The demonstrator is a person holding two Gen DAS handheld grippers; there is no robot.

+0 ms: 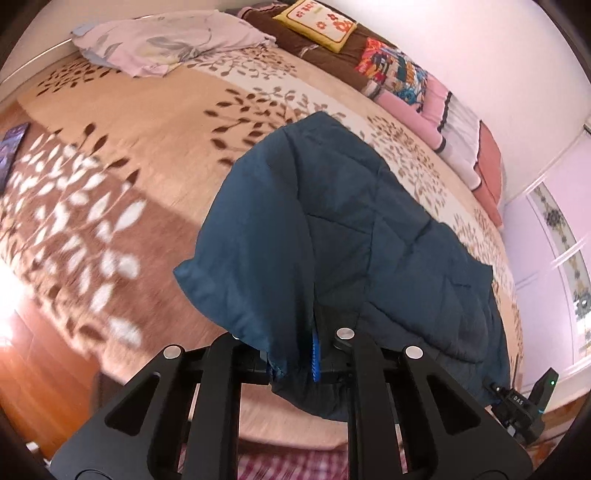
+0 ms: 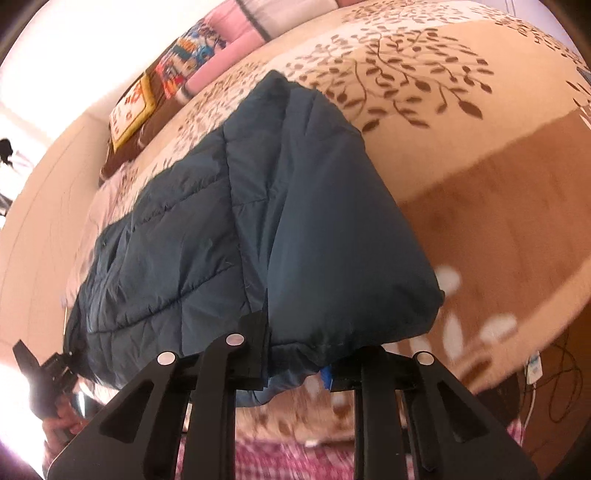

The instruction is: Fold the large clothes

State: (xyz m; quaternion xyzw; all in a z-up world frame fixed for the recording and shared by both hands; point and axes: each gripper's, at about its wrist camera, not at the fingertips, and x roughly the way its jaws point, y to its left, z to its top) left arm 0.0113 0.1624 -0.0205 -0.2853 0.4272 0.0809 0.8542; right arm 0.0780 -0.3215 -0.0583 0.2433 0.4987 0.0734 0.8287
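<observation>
My left gripper has its fingers pinching the near hem of the dark blue quilted jacket; the fabric bunches between them, with a blue pad edge showing beside it. My right gripper likewise has its fingers pinching the jacket at its near edge, cloth draped over the fingertips. The jacket lies stretched away from me across the bed, over the beige-and-brown leaf-print bedspread, near edge lifted off the cover by both grips. In the left view the right gripper's body shows at the jacket's far right corner. In the right view my left hand shows at the jacket's left corner. Folded bedding and a yellow cushion sit along the wall side of the bed. A pale floral cloth lies at the far corner.
</observation>
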